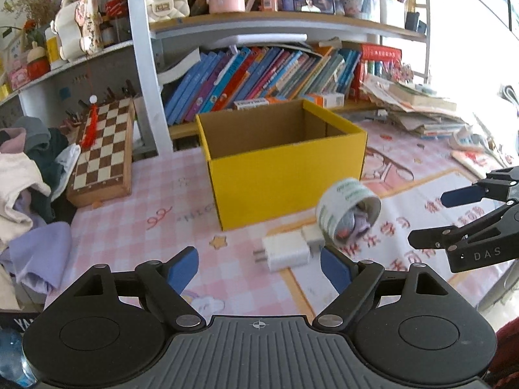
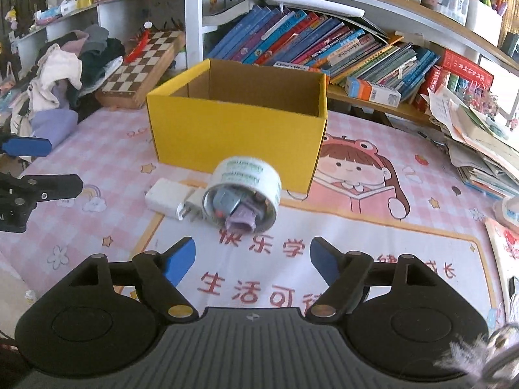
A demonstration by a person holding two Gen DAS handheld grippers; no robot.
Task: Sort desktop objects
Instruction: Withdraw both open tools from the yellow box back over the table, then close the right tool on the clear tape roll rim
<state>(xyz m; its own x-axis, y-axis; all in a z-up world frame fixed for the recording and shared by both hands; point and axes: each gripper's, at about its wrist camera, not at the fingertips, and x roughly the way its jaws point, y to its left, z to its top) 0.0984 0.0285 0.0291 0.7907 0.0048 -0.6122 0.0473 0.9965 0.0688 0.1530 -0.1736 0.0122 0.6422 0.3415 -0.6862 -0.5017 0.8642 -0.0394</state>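
An open yellow cardboard box [image 1: 285, 175] [image 2: 236, 129] stands on the pink desk mat. In front of it a roll of white tape [image 1: 348, 215] [image 2: 246, 194] lies on its side, with small grey and purple items inside its core. A white charger plug [image 1: 285, 253] [image 2: 168, 199] lies beside the roll. My left gripper [image 1: 259, 267] is open and empty, just short of the charger. My right gripper [image 2: 253, 261] is open and empty, a little short of the tape roll; it also shows at the right of the left wrist view [image 1: 454, 217].
A folded chessboard [image 1: 103, 152] [image 2: 146, 61] leans at the left by a pile of clothes [image 1: 29, 168] [image 2: 65, 74]. Shelves of books [image 1: 259, 77] [image 2: 324, 45] run behind the box. A stack of papers [image 1: 418, 107] [image 2: 480, 149] lies at the right.
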